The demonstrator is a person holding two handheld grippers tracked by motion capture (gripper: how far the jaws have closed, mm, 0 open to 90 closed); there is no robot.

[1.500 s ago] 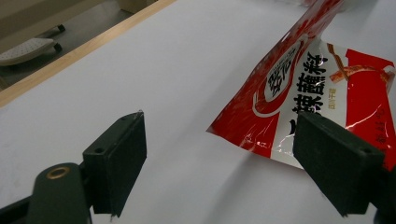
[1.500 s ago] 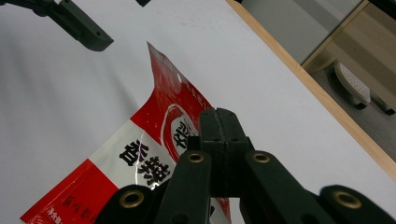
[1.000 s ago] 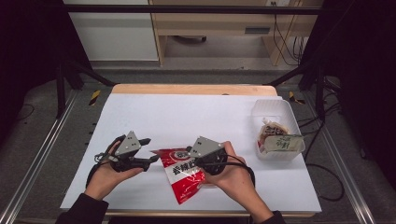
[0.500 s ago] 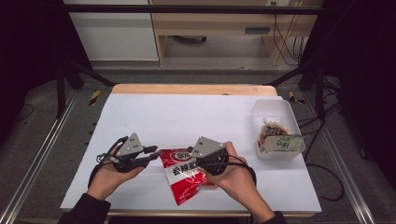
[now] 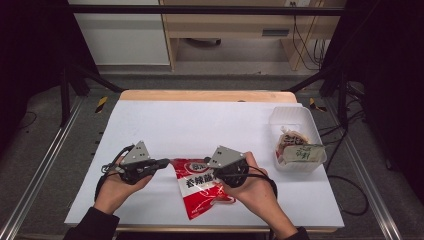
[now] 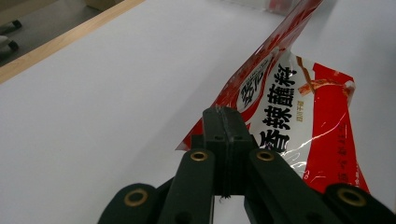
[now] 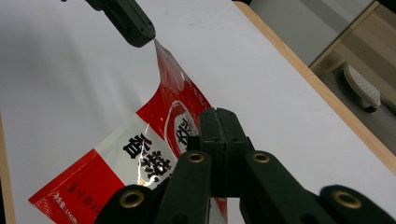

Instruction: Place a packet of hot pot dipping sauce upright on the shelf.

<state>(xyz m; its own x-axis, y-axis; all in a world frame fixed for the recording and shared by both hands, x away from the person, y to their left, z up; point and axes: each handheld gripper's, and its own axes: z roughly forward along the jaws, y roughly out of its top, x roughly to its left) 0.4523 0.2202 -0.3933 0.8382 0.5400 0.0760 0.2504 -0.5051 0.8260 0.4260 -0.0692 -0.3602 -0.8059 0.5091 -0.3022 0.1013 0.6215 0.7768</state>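
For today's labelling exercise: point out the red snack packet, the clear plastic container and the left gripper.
red snack packet (image 5: pixel 200 192), high view, on its printed front.
clear plastic container (image 5: pixel 285 116), high view, on its far rim.
left gripper (image 5: pixel 164 162), high view, at its closed jaw tips.

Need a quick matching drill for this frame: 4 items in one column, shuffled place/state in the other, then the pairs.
Things:
1. left claw
2. right claw
3. red snack packet
4. clear plastic container

Places or states:
A. stands at the table's right edge with wrapped food in it
B. shut on the packet's top left corner
C. stretched between the two claws, lower end lying on the white table
D. shut on the packet's top edge, near its right side

Pairs: 1-B, 2-D, 3-C, 4-A
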